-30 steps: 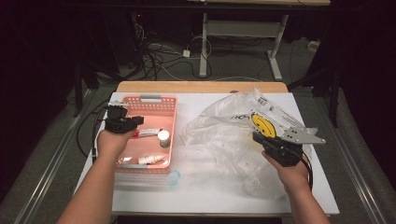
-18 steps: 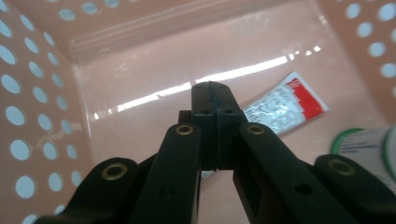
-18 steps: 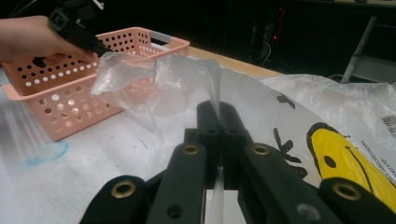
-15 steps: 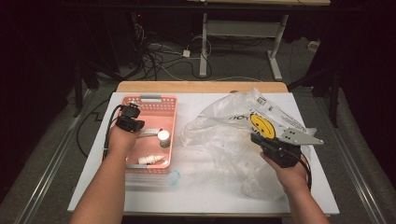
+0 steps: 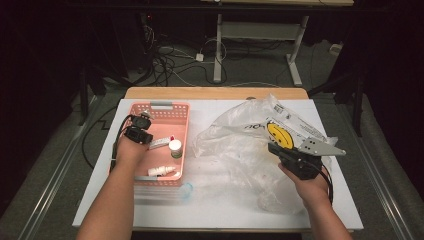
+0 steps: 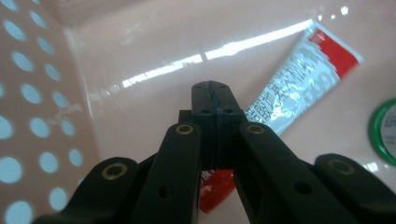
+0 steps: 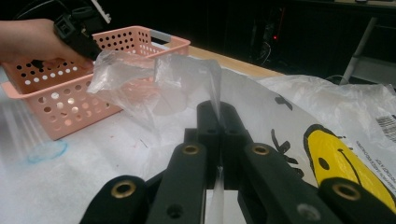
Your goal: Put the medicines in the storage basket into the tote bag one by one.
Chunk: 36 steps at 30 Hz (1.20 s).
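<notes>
My left tool (image 6: 215, 100) sits inside the pink basket (image 5: 176, 111), its jaws pressed together on the red-and-white tube (image 6: 299, 88) lying on the basket floor beside a green-rimmed jar (image 6: 385, 133). Right of the basket on the tabletop (image 5: 210, 210), my right tool (image 7: 218, 116) pinches the clear plastic bag (image 7: 182, 79)

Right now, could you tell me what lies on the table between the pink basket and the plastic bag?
In the high view, only bare white table separates the pink basket from the plastic bag.
</notes>
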{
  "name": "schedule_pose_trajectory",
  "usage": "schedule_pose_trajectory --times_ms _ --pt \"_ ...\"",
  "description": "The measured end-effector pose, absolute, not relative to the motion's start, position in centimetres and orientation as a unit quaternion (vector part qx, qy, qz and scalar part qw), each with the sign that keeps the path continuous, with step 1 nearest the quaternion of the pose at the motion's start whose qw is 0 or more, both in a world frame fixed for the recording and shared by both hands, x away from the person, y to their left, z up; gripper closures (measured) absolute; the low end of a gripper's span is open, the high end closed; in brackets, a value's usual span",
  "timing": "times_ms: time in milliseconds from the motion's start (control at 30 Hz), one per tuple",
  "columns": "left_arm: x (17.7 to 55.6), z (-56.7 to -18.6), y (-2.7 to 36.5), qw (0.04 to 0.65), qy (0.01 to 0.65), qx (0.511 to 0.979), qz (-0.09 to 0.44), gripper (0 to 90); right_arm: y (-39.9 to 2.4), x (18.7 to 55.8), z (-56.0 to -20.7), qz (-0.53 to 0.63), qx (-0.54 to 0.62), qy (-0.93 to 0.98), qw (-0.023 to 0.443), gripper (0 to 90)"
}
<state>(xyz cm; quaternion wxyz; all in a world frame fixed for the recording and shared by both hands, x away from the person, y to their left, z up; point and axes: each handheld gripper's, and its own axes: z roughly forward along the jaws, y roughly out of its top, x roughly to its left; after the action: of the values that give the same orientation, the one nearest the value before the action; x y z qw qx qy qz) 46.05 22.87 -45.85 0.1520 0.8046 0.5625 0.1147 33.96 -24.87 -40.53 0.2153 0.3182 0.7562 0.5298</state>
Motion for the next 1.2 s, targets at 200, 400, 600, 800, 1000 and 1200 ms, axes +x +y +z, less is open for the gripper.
schedule_pose_trajectory --times_ms 200,400,600,800,1000,1200 --pt "45.4 -46.0 22.3 0.141 0.544 0.823 0.085 87.8 -25.2 34.2 -40.7 0.531 0.327 0.752 0.215 90.0" --pt "44.5 -44.5 22.4 0.183 0.532 0.822 0.091 87.6 -25.4 34.1 -40.5 0.533 0.324 0.75 0.219 90.0" --pt "43.9 -43.6 22.4 0.228 0.515 0.822 0.091 68.0 -25.2 34.0 -40.5 0.533 0.322 0.752 0.217 90.0" --pt "44.6 -45.2 22.1 0.183 0.517 0.834 0.056 39.9 -25.2 34.0 -40.5 0.532 0.323 0.752 0.216 90.0" --pt "44.8 -46.0 21.3 0.149 0.509 0.846 0.06 45.2 -25.3 34.0 -40.5 0.533 0.325 0.751 0.214 90.0" --pt "45.0 -46.1 21.3 0.15 0.522 0.838 0.047 49.7 -25.2 33.9 -40.5 0.533 0.322 0.752 0.215 90.0"
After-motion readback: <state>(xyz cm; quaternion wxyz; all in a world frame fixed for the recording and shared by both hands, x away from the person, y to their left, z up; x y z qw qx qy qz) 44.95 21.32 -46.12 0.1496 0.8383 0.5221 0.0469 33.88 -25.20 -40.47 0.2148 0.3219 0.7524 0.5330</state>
